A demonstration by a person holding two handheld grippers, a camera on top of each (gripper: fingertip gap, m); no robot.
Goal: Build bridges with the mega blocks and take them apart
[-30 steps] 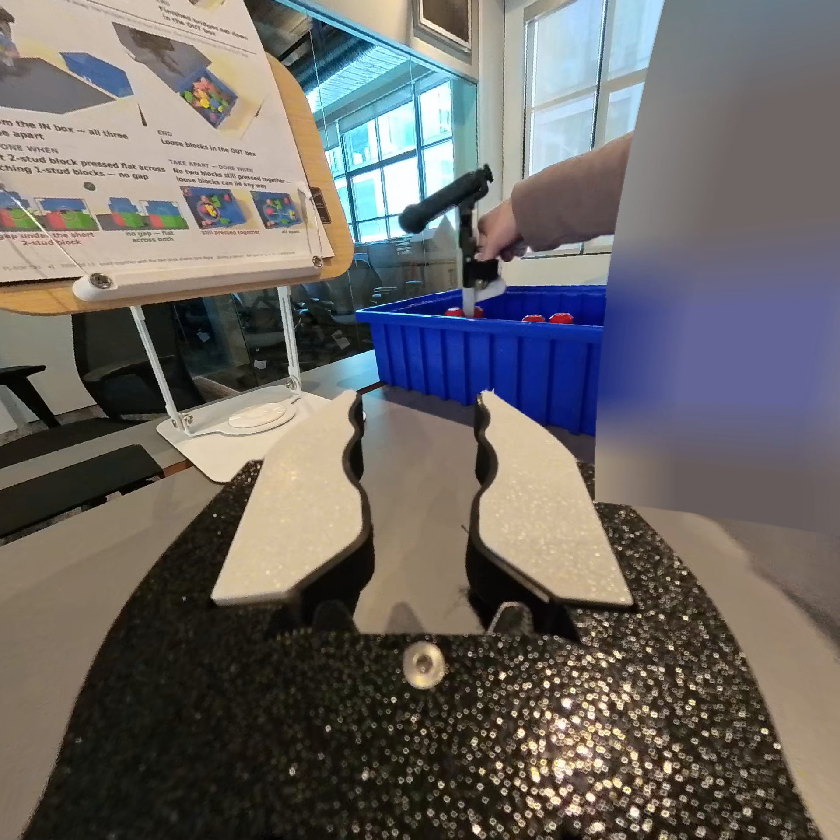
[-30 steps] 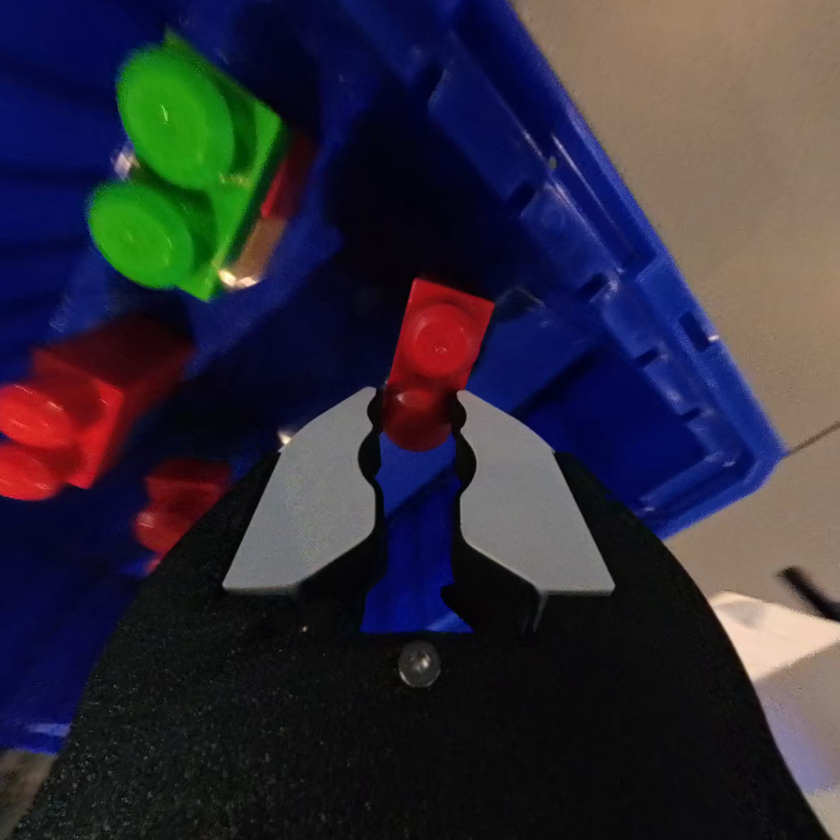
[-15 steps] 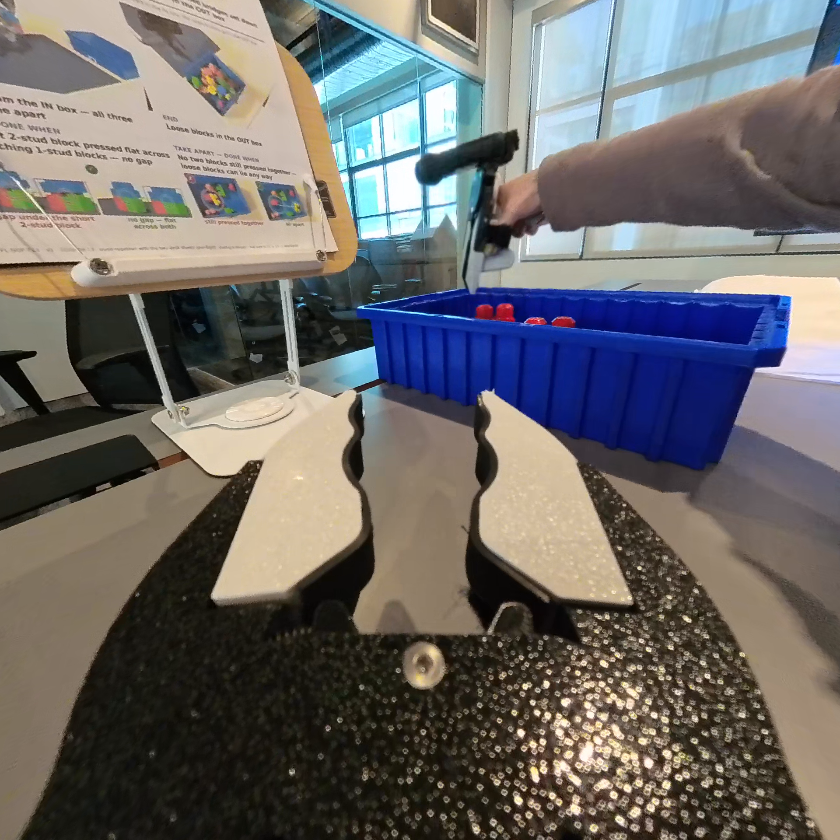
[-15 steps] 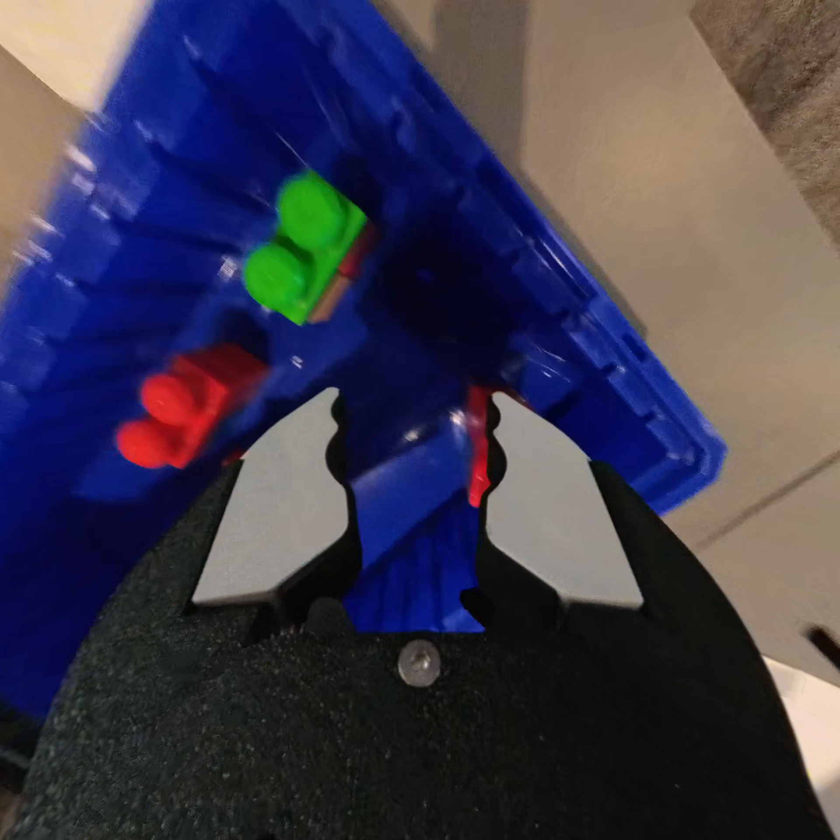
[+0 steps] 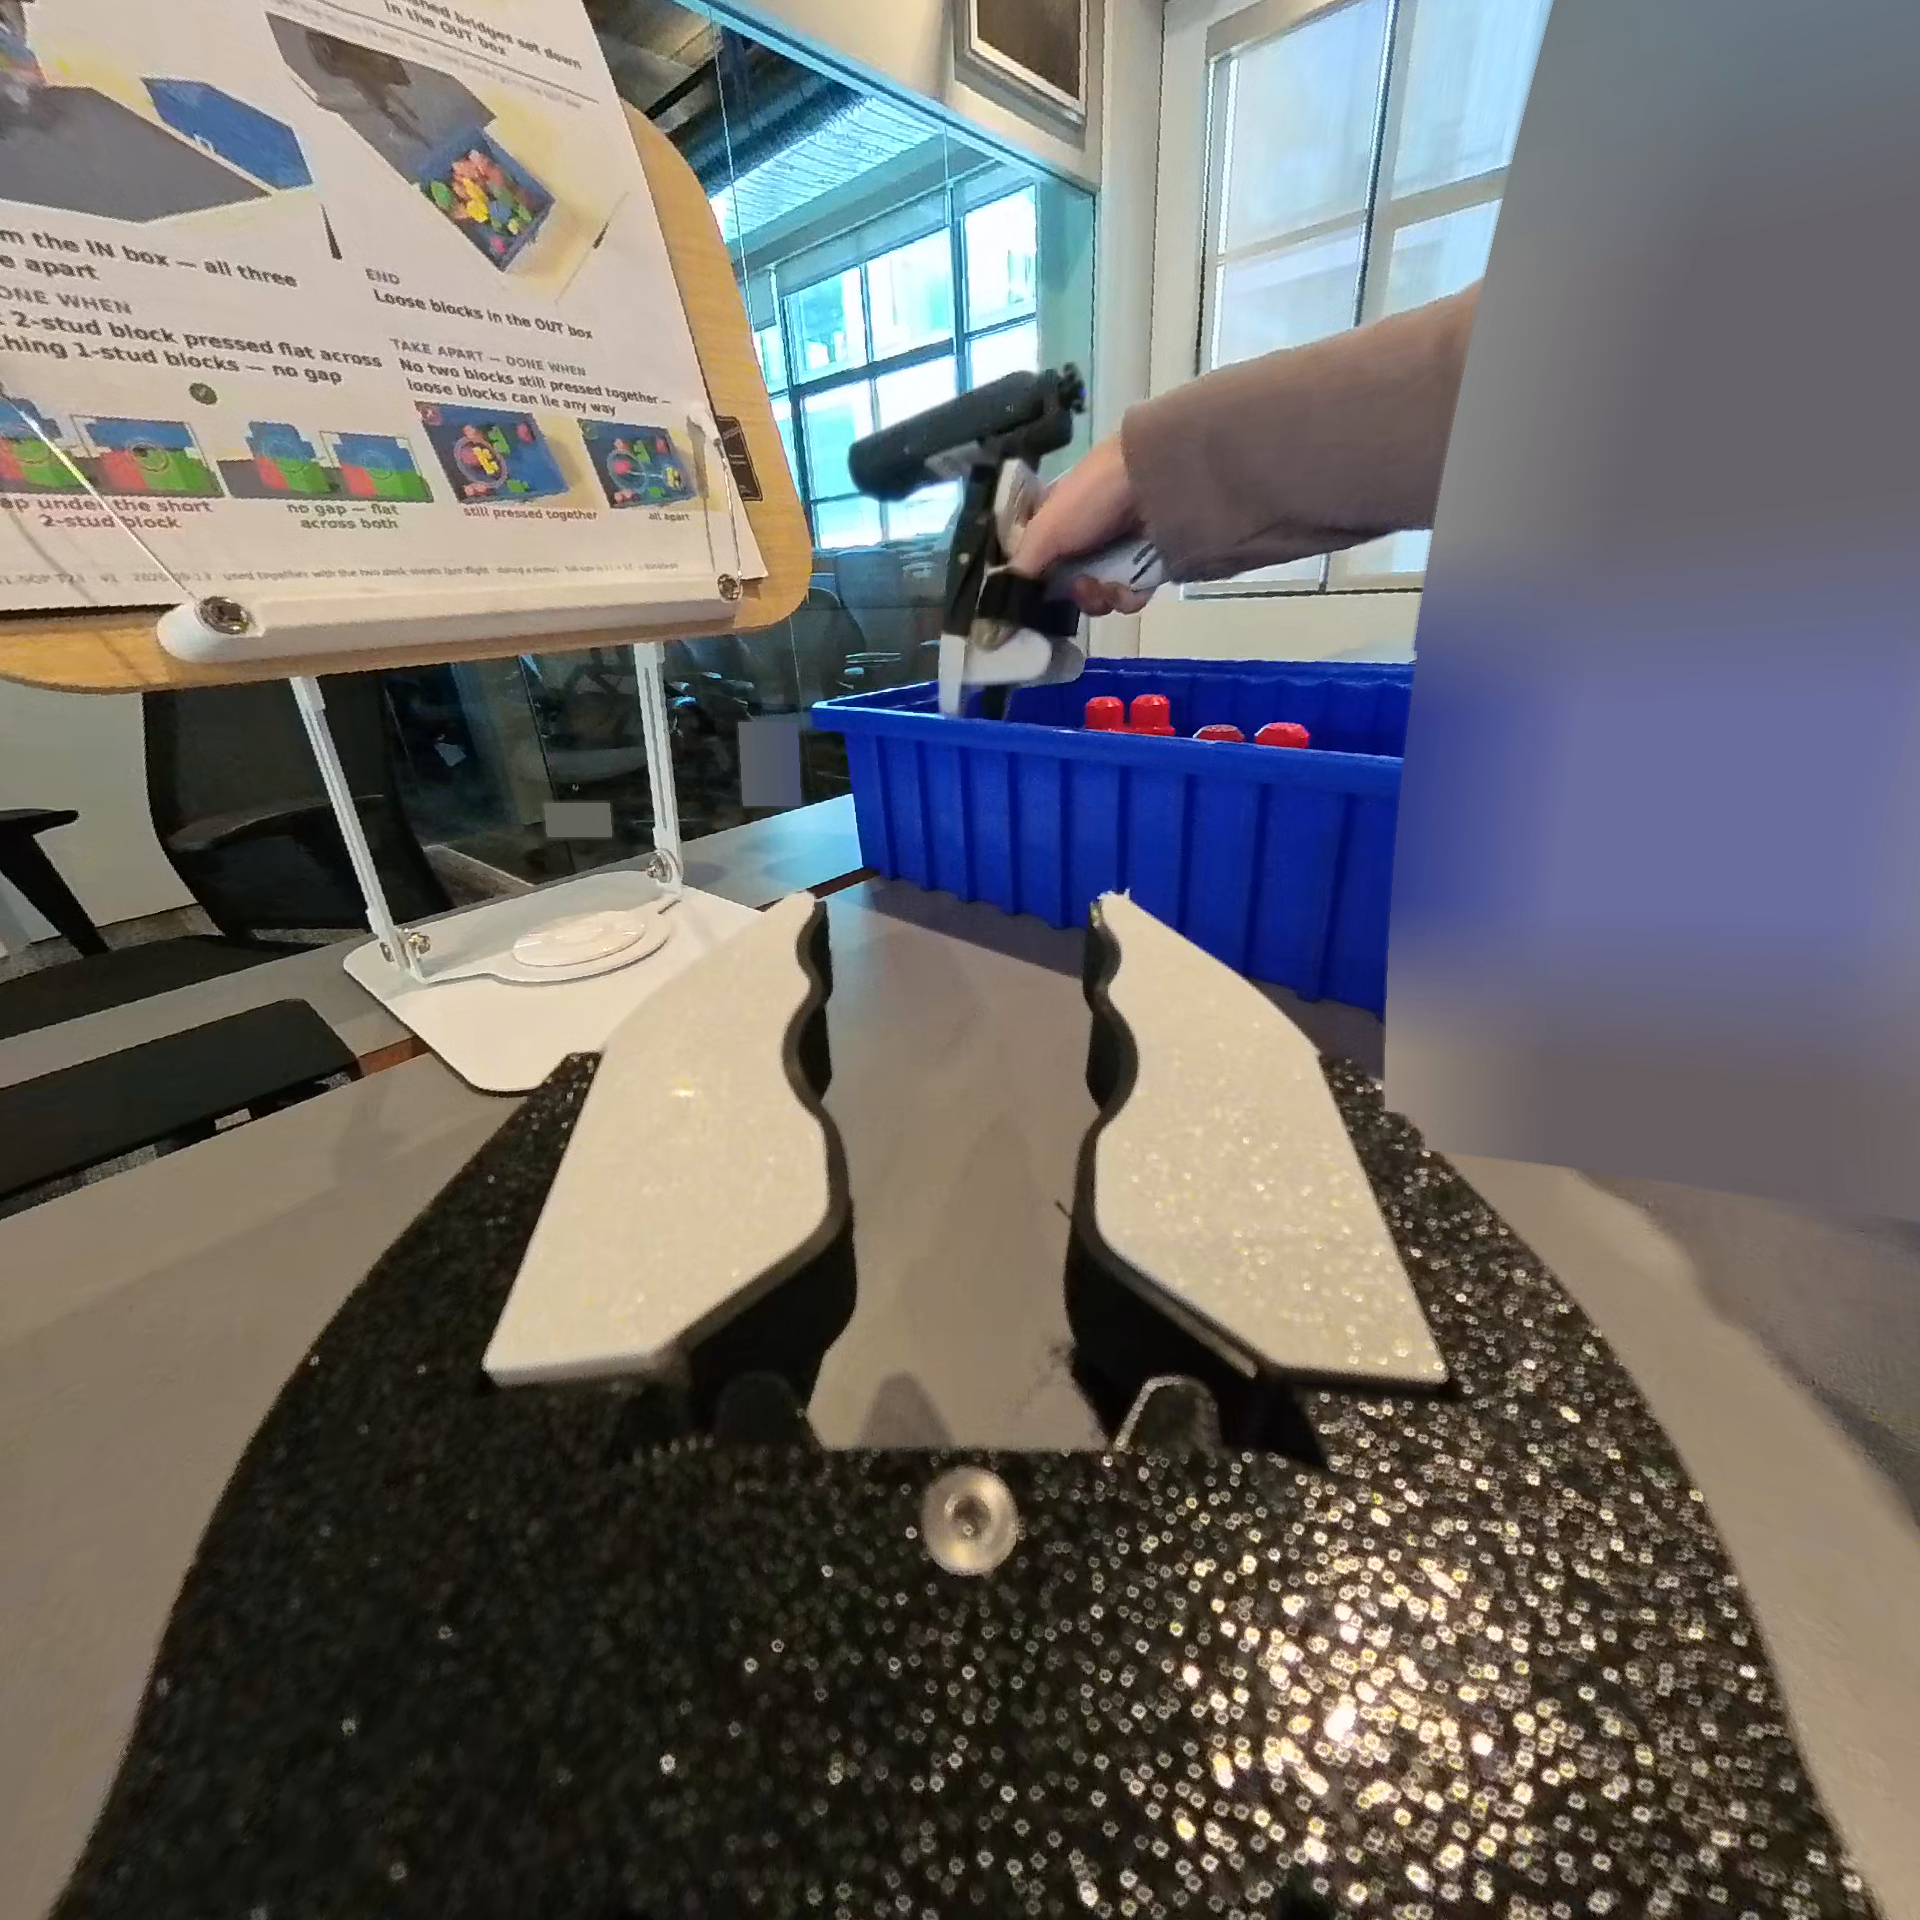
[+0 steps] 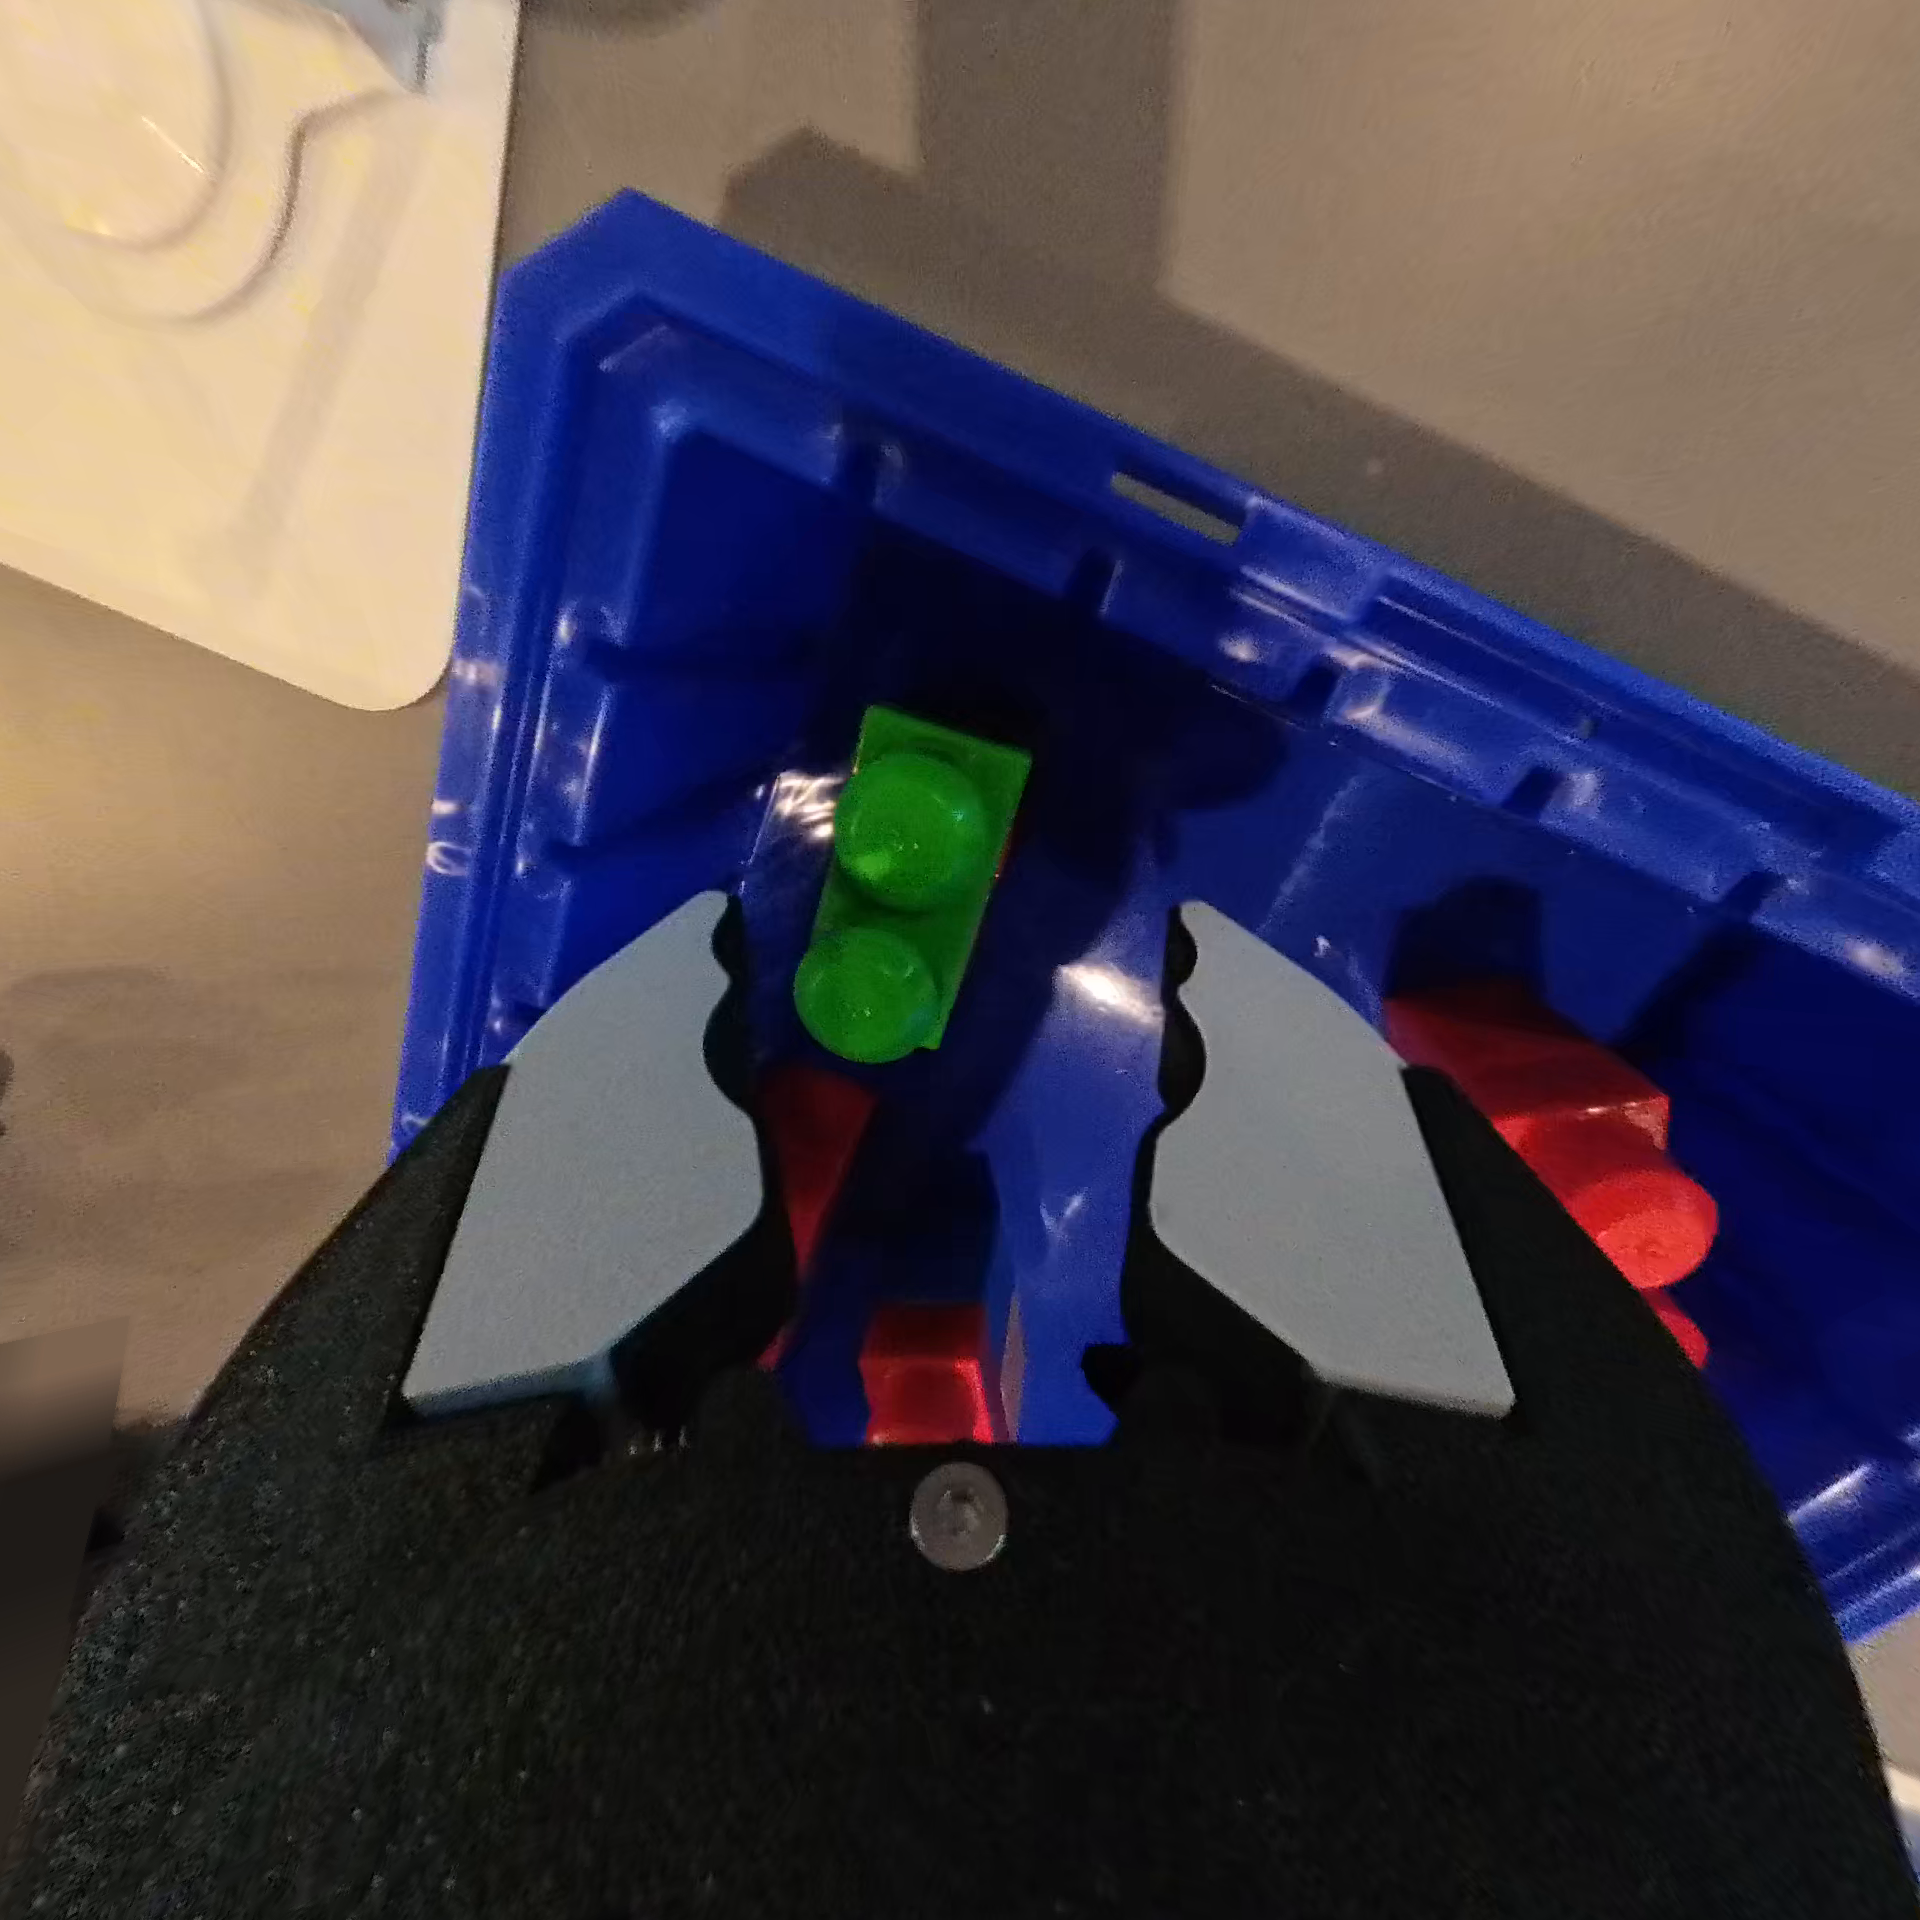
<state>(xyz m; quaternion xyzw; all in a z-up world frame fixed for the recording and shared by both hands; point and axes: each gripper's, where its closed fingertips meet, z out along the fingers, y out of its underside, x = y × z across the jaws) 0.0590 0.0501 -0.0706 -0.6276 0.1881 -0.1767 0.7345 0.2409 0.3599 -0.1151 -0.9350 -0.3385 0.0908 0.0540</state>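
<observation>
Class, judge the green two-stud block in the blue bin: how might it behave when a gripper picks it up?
The green two-stud block looks like rigid moulded plastic, so probably stiff. Its glossy round studs may slip between flat pads. Flat sides suggest it won't roll.

my left gripper (image 5: pixel 956 914): pale grey fingers with a bit of sparkle, on a black speckled body
my right gripper (image 6: pixel 951 914): flat pale grey fingers, matte black grainy body
bin (image 6: pixel 540 582): bright blue all over, ribbed walls
two-stud block (image 6: pixel 899 883): vivid green
other blocks (image 6: pixel 1558 1164): red
table (image 5: pixel 208 1299): plain grey-beige
board (image 5: pixel 748 436): light wood colour, white sheet on it with small blue, green and red pictures
stand (image 5: pixel 499 966): white
sleeve (image 5: pixel 1299 457): greyish brown
</observation>
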